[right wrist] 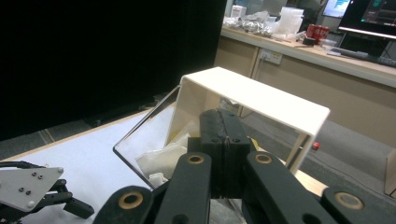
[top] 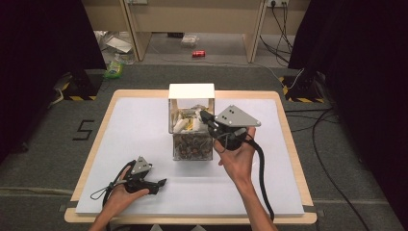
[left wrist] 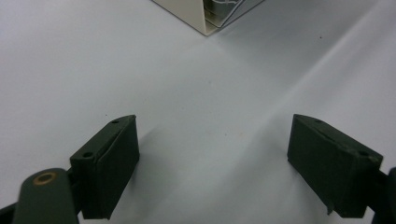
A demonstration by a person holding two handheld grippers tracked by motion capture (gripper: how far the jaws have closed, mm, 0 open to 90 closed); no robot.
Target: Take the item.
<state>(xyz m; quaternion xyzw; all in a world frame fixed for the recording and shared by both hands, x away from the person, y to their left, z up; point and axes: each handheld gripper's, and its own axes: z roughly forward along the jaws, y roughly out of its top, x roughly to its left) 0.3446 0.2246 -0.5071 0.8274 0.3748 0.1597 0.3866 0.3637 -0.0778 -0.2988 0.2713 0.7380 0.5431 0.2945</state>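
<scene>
A clear box point(top: 191, 130) with a white cover point(top: 191, 91) over its far half stands at the middle of the table. Inside lie white and yellow packets point(top: 185, 124) at the back and a heap of brown pieces point(top: 192, 146) at the front. My right gripper point(top: 206, 116) hovers at the box's upper right edge, jaws shut with nothing visible between them; in the right gripper view its tips point(right wrist: 225, 135) meet in front of the cover point(right wrist: 254, 98). My left gripper point(top: 159, 185) rests low near the front left, open point(left wrist: 212, 140) over the bare sheet, a box corner point(left wrist: 203, 18) beyond.
A white sheet point(top: 139, 130) covers the wooden table point(top: 94, 144). Black stands with hazard tape point(top: 79, 86) flank the far corners, and cables point(top: 322, 144) run on the floor at right. A red can point(top: 198, 54) and a green bottle point(top: 114, 70) lie on the floor behind.
</scene>
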